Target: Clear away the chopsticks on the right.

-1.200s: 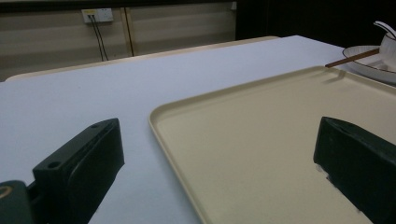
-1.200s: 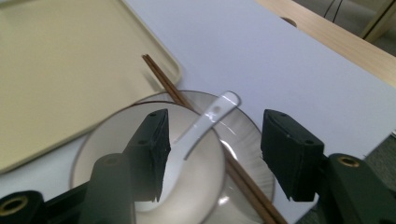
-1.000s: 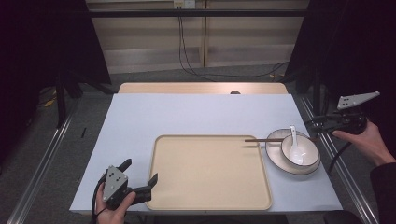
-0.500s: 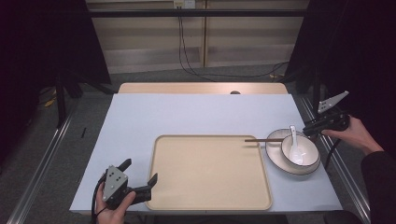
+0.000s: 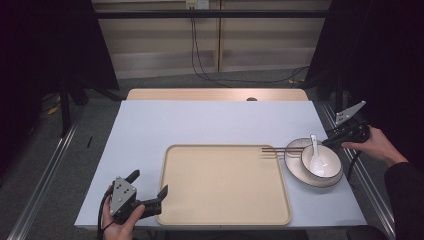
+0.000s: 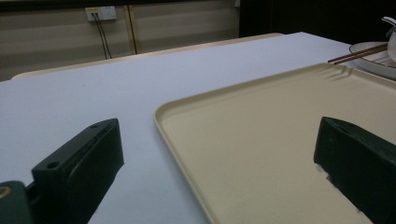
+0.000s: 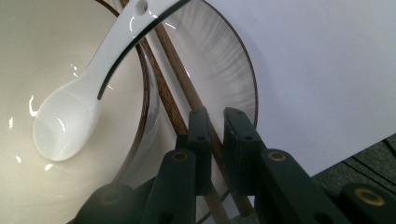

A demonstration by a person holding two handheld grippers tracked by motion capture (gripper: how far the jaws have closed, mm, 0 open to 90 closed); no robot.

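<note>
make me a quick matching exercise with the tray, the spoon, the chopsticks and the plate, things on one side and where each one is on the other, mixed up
Things:
1. tray
2. spoon
3. chopsticks
4. plate

Places:
A. lying in the bowl
B. under the bowl, at the table's right side
C. in the middle of the table, with nothing on it
D. lying across the plate, tips over the tray's edge

Pairs: 1-C, 2-A, 3-D, 4-B

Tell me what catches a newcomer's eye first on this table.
The big beige tray lies in the middle of the pale blue table. At its right, a white spoon rests in a bowl on a plate. The right tool is shut on the chopsticks lying across the plate; the left tool waits open at the tray's near left corner.
</note>
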